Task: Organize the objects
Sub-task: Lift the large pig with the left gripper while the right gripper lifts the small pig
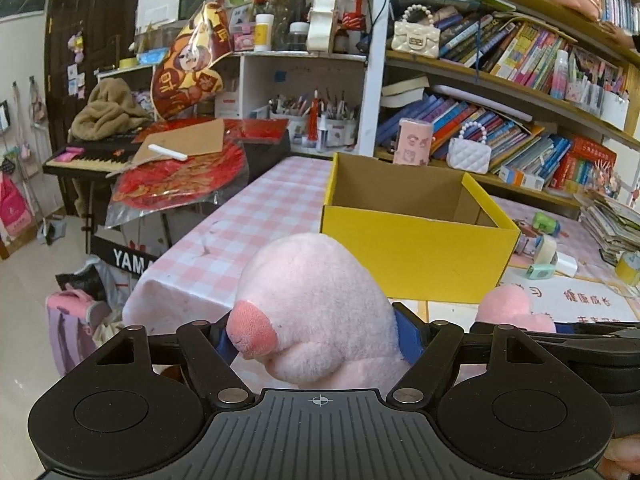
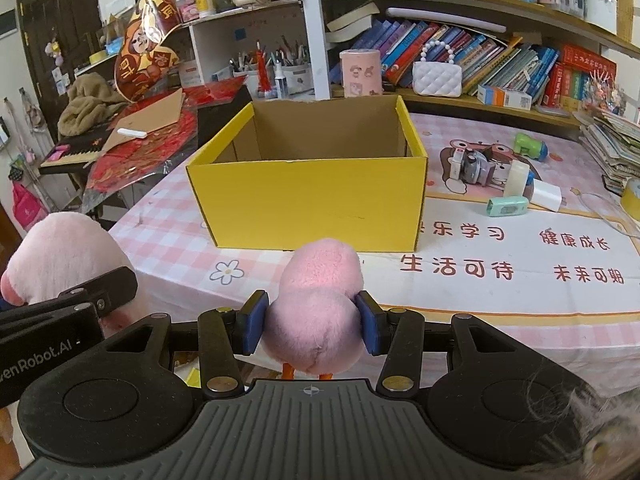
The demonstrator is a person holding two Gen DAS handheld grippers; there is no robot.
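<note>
My left gripper (image 1: 316,340) is shut on the large pale-pink head of a plush toy (image 1: 316,304), its darker pink snout pointing left. In the right wrist view, my right gripper (image 2: 312,320) is shut on a smaller rounded pink plush part (image 2: 316,300) with orange bits under it. Whether the two parts belong to one toy I cannot tell. Each gripper shows at the edge of the other's view, side by side. An open yellow cardboard box (image 2: 312,196) stands on the table just beyond both; the inside that shows is bare.
The table wears a pink checked cloth (image 2: 168,248) with a printed mat. Small toys and a white block (image 2: 516,180) lie to the right of the box, beside a stack of books (image 2: 612,148). Bookshelves stand behind. A keyboard piled with red decorations (image 1: 180,172) is at the left.
</note>
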